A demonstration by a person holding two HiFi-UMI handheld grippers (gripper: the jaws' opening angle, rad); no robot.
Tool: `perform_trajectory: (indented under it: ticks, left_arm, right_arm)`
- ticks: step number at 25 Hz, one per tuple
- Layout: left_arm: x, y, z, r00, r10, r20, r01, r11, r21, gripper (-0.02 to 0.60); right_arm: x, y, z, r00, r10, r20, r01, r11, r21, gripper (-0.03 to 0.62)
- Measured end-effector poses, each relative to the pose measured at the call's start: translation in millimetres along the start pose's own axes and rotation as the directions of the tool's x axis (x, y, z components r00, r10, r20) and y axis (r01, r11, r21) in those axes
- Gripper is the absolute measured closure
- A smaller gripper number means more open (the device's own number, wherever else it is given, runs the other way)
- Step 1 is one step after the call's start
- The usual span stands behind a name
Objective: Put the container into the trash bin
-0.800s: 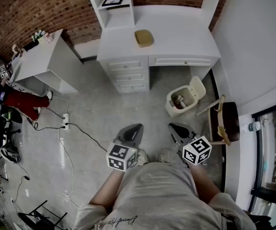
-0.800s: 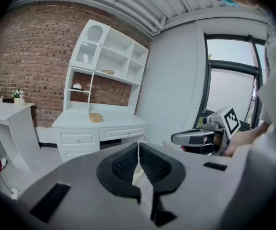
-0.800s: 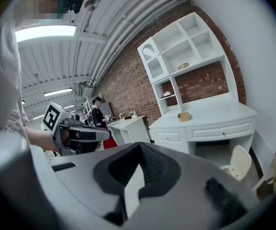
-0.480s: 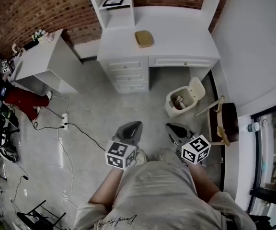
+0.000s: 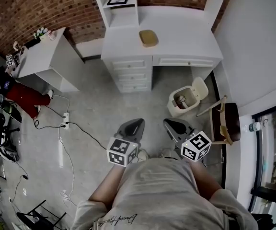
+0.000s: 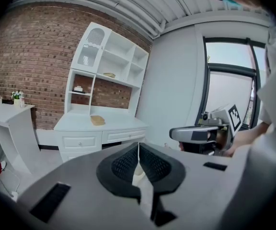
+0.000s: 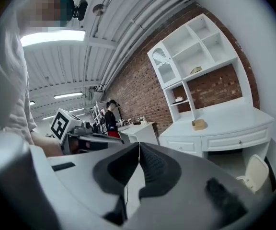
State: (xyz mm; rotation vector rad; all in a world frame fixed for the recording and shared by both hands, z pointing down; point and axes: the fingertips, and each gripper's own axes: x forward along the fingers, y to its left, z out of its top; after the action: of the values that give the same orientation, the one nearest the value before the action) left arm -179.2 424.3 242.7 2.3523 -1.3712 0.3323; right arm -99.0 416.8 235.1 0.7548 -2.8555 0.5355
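A person stands on the pale floor [image 5: 95,104], well back from a white desk with drawers [image 5: 186,37] at the top centre of the head view, where a tan rounded container [image 5: 148,38] sits alone on the desktop, untouched. A cream trash bin with its lid tipped open [image 5: 183,101] waits on the floor at the right centre of the frame, beside the desk's right end and nearer the person than the container is. The left tongs [image 5: 132,127] and right tongs [image 5: 173,126] are held low in front of the body, at the lower centre of the head view, both pointing toward the desk. In each gripper view the two dark ribbed pads meet along a thin seam, so both tongs are shut with nothing between them and nothing touching them. The step in hand appears to be the approach: it likely calls for walking up to the desk, spreading one pair of tongs wide enough to span the container before reaching it, and closing across its sides rather than pushing it along the desktop. The right tongs look the better placed, since the bin lies on that side.
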Motion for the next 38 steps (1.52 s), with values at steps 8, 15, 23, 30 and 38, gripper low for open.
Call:
perform_trajectory:
  ticks: [8,15,23,30,38]
  left_arm:
    - [-26.7,27.8,-11.9,1.000,0.004,-0.013,-0.004,1.000,0.011,0.565]
    - [-35.7,33.7,-15.2,1.000,-0.012,-0.005,0.013,1.000,0.008,0.565]
    - [-25.7,50.4,-4.1,1.000,-0.020,0.007,0.020,1.000,-0.003,0.565]
    - [11.9,77.4,9.6,1.000,-0.016,0.006,0.017,1.000,-0.015,0.565]
    - [108.6,135.7,44.1,0.999,-0.016,-0.034,0.015,1.000,-0.015,0.565]
  right_arm:
    - [23.0,43.0,-1.9,0.994,0.113,0.006,-0.113,0.991,0.071,0.566]
    - [25.1,48.2,-3.2,0.998,0.059,0.012,-0.059,0.998,-0.009,0.566]
    - [49.4,32.9,-0.2,1.000,0.011,-0.024,-0.012,0.999,-0.030,0.566]
    - [78.3,-10.0,1.3,0.999,0.007,-0.051,-0.008,1.000,-0.027,0.565]
    - [137.1,-116.2,23.1,0.998,-0.010,-0.061,0.012,1.000,0.022,0.565]
